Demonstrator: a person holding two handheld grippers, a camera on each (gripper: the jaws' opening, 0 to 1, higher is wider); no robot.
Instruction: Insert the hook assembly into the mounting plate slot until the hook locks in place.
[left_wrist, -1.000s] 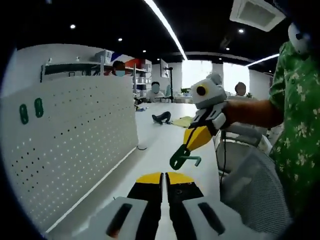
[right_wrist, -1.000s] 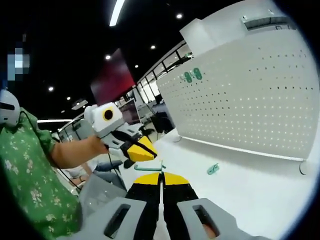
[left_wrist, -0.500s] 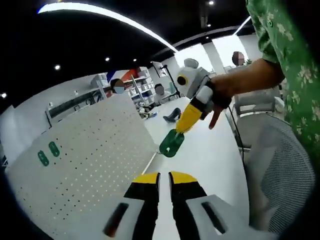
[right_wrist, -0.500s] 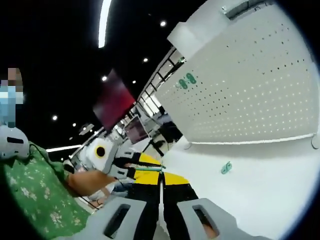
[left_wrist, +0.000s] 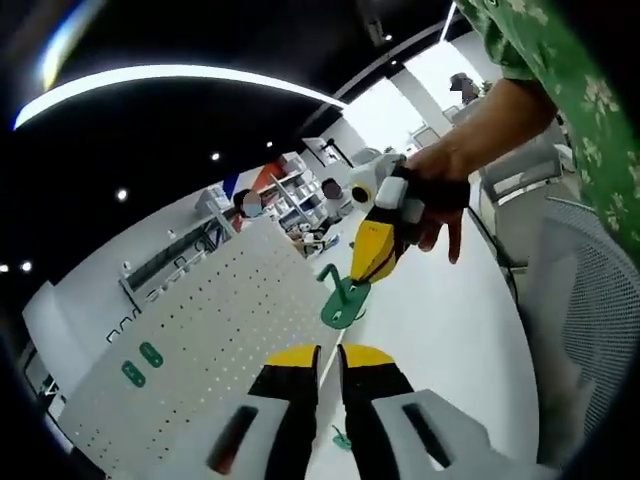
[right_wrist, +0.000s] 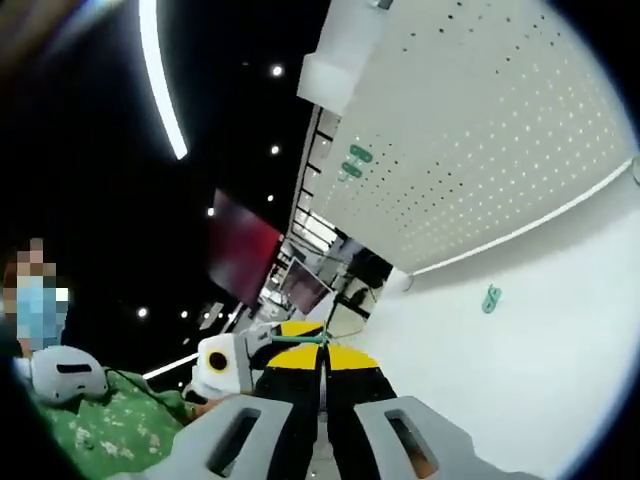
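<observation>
In the left gripper view, my right gripper (left_wrist: 360, 278) comes in from the right in a person's hand. It is shut on a green hook assembly (left_wrist: 343, 301) and holds it in the air beside the white pegboard (left_wrist: 200, 340). Two green mounting plates (left_wrist: 141, 364) sit on the board's far left. My left gripper (left_wrist: 330, 355) is shut with nothing in it, below the hook. In the right gripper view, the right gripper (right_wrist: 322, 352) pinches the hook's thin green rod (right_wrist: 295, 340). The left gripper (right_wrist: 262, 340) is just behind, and the plates (right_wrist: 352, 162) sit high on the pegboard (right_wrist: 480, 130).
A small loose green part lies on the white tabletop (right_wrist: 540, 330), seen as the part (right_wrist: 490, 297) near the board's foot and again as the part (left_wrist: 342, 438). A mesh chair (left_wrist: 590, 300) stands at the right. People sit at the far end of the room.
Both views have rolled and tilted with the hands. The right gripper still holds the green hook, which has turned so that its prong shows. The loose green part has come into the left gripper view.
</observation>
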